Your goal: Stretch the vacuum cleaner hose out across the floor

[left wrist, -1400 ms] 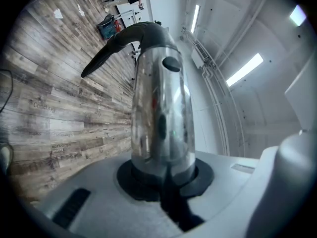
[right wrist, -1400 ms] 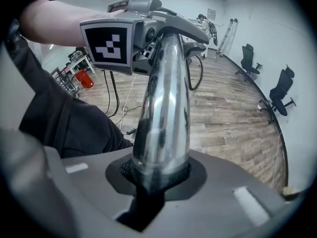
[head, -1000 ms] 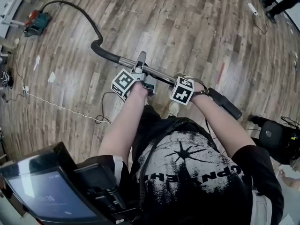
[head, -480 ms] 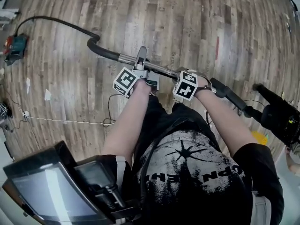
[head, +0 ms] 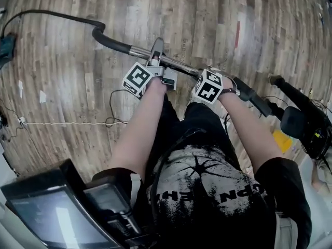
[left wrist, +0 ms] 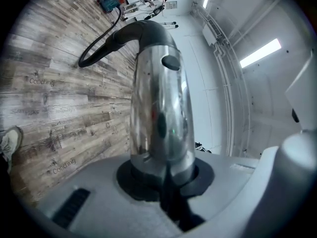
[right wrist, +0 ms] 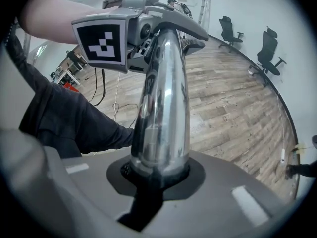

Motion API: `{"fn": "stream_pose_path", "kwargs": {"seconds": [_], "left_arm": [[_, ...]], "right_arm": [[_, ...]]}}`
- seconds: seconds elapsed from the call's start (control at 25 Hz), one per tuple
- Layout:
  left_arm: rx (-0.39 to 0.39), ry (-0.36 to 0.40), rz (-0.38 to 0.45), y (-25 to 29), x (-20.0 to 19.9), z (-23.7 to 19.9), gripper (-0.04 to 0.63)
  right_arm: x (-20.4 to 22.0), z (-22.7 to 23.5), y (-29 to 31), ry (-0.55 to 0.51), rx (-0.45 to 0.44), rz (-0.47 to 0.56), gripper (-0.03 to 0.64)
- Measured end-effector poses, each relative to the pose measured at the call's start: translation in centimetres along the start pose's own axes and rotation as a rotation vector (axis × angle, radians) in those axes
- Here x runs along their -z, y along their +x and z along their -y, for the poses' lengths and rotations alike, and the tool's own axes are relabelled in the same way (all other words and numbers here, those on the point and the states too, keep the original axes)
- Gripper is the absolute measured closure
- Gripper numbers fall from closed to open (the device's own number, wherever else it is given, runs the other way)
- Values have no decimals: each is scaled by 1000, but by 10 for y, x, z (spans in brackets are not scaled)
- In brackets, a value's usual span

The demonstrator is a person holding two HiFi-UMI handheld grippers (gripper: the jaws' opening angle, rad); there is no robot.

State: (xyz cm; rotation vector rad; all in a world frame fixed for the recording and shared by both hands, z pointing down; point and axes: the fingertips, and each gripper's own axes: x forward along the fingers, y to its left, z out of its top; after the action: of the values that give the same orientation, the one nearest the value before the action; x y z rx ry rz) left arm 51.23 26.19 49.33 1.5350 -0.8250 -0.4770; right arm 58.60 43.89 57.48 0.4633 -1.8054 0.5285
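Now the hose (head: 78, 18) beyond the wand (head: 140, 53) lies straighter across the floor (head: 207, 14).

Grey wood-plank floor (head: 67, 61) under me, white walls (left wrist: 198, 98), ceiling strip lights (left wrist: 260, 53), two black office chairs (right wrist: 269, 47) by the far wall.

Head view: sits high above the person, aimed steeply down past both forearms (head: 140, 134) to the wood floor (head: 62, 61).
Left gripper view: rides the left gripper (head: 155, 56), very close to the chrome tube (left wrist: 161, 108), and looks along it toward the black hose (left wrist: 99, 46). The picture is rolled, with the floor at its left.
Right gripper view: equally close, looking along the tube toward the left gripper.
Shared: the chrome tube shows in all three views.
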Motion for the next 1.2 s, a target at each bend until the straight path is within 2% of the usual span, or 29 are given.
{"fn": "stream_pose_path", "kwargs": {"seconds": [0.24, 0.6, 0.76, 0.96, 1.16, 1.2], "left_arm": [[-9, 68, -114, 14, 49, -28, 518], [-56, 94, -319, 52, 112, -129, 466], [-64, 132, -367, 58, 122, -165, 428], [-21, 197, -426, 63, 132, -197, 416], [21, 153, -450, 76, 130, -235, 417], [23, 163, -452, 77, 129, -244, 428]], "right_arm": [[42, 12, 29, -19, -21, 19, 551], [105, 59, 122, -49, -15, 4, 554], [118, 77, 160, -46, 13, 7, 555], [127, 98, 205, -79, 66, 57, 559], [134, 140, 253, -79, 118, 96, 561], [137, 149, 263, -67, 127, 102, 561]]}}
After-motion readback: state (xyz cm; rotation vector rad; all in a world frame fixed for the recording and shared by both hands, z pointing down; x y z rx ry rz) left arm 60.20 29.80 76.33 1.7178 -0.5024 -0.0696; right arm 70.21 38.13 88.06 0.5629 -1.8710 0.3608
